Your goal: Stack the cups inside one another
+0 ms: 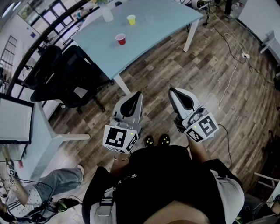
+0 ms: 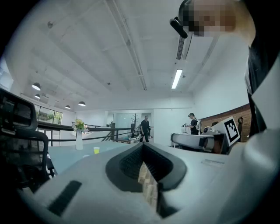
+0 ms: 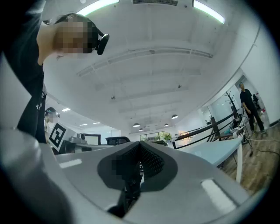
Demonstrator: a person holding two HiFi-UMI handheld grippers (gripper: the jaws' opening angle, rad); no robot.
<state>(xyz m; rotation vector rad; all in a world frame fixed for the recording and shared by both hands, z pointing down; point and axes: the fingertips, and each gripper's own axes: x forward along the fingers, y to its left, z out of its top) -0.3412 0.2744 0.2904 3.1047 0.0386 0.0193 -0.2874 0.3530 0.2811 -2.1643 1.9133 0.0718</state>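
A red cup (image 1: 120, 39) and a yellow cup (image 1: 131, 19) stand apart on the pale blue table (image 1: 162, 26), far ahead in the head view. The yellow cup (image 2: 96, 150) also shows small and distant in the left gripper view. I hold both grippers close to my body over the wooden floor, well short of the table. My left gripper (image 1: 133, 98) (image 2: 142, 145) has its jaws together with nothing between them. My right gripper (image 1: 177, 92) (image 3: 140, 143) is likewise shut and empty.
A vase with flowers (image 1: 107, 13) (image 2: 79, 135) stands on the table near the yellow cup. Black office chairs (image 1: 70, 74) sit at the table's left. A second desk (image 1: 26, 131) is at the left, a seated person (image 1: 43, 188) at bottom left, and cables (image 1: 236, 57) lie on the floor at right.
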